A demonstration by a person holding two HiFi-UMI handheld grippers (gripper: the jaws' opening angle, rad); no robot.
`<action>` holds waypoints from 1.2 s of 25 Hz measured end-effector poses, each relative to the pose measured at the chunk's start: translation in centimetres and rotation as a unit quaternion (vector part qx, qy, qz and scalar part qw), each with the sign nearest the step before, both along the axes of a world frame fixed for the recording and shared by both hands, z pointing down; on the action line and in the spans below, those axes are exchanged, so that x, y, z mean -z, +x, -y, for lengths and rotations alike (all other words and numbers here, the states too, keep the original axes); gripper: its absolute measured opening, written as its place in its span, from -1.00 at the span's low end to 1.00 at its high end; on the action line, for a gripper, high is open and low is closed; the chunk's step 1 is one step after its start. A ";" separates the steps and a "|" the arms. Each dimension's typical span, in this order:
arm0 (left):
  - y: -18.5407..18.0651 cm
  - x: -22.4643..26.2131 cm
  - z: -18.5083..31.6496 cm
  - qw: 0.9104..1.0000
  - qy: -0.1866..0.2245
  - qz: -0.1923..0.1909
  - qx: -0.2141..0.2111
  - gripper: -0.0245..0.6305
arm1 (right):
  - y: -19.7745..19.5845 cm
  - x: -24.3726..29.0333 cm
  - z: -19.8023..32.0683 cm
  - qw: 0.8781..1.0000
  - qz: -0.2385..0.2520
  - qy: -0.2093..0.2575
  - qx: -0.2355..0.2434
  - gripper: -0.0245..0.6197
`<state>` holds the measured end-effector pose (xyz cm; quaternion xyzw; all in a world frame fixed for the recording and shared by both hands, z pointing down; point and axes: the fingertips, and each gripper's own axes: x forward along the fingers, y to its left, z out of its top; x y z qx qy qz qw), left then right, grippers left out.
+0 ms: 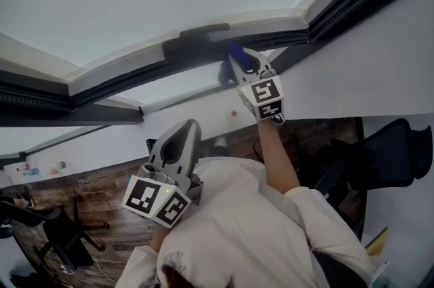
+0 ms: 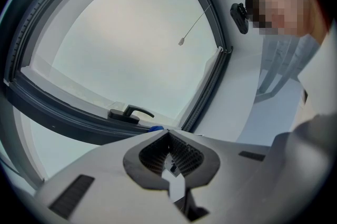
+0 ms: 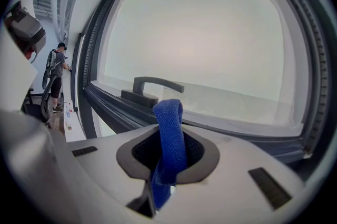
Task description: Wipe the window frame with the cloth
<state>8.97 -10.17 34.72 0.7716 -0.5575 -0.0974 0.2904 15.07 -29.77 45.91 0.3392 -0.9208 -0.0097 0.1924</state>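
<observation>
My right gripper (image 1: 239,62) is raised to the dark window frame (image 1: 203,43) and is shut on a folded blue cloth (image 3: 169,133). The cloth's tip (image 1: 234,53) sticks out past the jaws, just short of the frame beside the window handle (image 3: 150,88). My left gripper (image 1: 184,133) hangs lower, in front of the person's chest, shut with nothing in it. In the left gripper view the same handle (image 2: 129,112) and a bit of the blue cloth (image 2: 156,128) show above the closed jaws (image 2: 169,152).
A pull cord with a small weight (image 2: 180,42) hangs across the pane. A white sill and wall (image 1: 203,120) run below the frame. Office chairs (image 1: 57,239) stand on the wooden floor, and a distant person (image 3: 55,78) stands by the wall at left.
</observation>
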 end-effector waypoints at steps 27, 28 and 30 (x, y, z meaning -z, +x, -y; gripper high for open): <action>2.3 0.1 1.3 1.000 0.000 0.004 -0.009 -0.91 | 1.5 0.1 0.7 1.000 0.015 -0.006 0.014 -0.76; 2.4 0.1 1.3 1.000 0.000 0.004 -0.009 -0.91 | 1.5 0.1 0.7 1.000 0.016 -0.006 0.015 -0.76; 2.6 0.1 1.4 1.000 -0.001 0.005 -0.010 -0.91 | 1.5 0.2 0.7 1.000 0.017 -0.007 0.018 -0.76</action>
